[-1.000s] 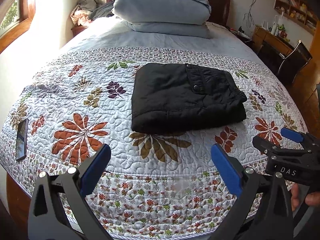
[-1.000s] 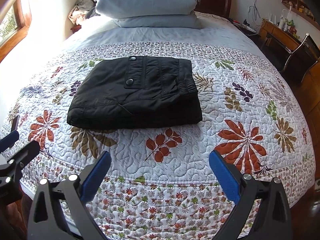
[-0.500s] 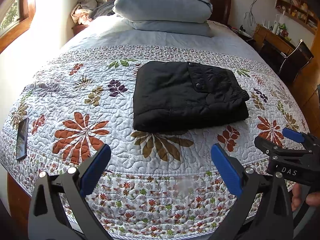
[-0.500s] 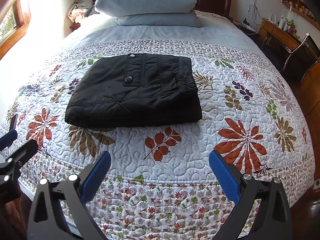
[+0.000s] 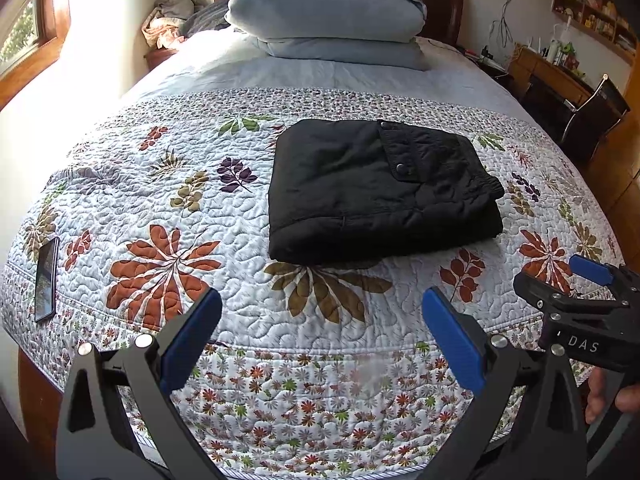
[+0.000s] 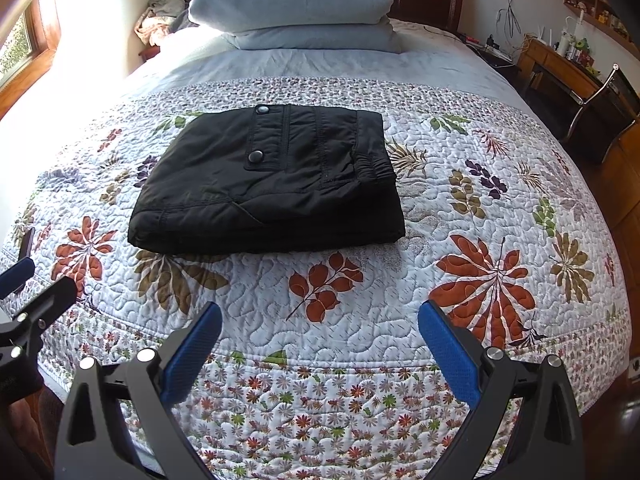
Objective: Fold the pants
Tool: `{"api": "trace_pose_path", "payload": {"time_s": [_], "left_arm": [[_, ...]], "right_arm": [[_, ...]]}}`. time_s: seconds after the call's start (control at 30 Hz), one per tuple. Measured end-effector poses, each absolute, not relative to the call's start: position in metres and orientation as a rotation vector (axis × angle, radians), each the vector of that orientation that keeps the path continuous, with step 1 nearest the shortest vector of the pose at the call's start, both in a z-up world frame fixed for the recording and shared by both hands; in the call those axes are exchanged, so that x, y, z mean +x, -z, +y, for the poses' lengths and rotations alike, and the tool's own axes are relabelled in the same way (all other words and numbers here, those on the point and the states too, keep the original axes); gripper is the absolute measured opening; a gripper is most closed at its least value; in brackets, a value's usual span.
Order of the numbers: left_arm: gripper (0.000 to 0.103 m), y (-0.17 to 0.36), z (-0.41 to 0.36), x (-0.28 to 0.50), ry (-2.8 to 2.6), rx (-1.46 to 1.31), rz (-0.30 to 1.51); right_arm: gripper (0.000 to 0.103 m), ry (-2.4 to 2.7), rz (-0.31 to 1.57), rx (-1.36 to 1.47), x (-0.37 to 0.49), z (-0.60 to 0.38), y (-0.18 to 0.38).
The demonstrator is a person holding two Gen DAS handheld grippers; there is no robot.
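Both views have drifted slightly since a second ago, the black pants (image 6: 266, 186) sitting a touch lower in frame, folded into a thick rectangle at the middle of the quilted floral bedspread (image 6: 460, 208). Left gripper (image 5: 322, 320) and right gripper (image 6: 320, 334) hover spread wide and empty over the bed's near edge, bare quilt between them and the pants. Pillows (image 5: 326, 12) stack at upper centre; a phone (image 5: 46, 280) lies lower left

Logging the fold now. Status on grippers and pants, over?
Left gripper open, empty. Right gripper open, empty. Black padded pants folded in a compact stack on the floral quilted bedspread. Nothing in the way.
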State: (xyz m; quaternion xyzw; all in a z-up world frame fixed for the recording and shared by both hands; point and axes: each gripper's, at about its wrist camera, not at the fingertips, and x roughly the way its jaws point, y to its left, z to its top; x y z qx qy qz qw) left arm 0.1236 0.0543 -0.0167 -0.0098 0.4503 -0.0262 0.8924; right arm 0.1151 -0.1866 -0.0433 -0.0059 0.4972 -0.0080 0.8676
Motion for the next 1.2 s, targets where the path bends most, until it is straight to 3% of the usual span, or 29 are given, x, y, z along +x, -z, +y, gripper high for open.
{"api": "trace_pose_path", "payload": {"time_s": [1.2], "left_arm": [[0.100,0.0215,0.0544,0.1271,0.046,-0.017,0.948]], "right_arm": [[0.099,0.031,1.062,-0.006,0.1173,-0.1887,0.0525]]}}
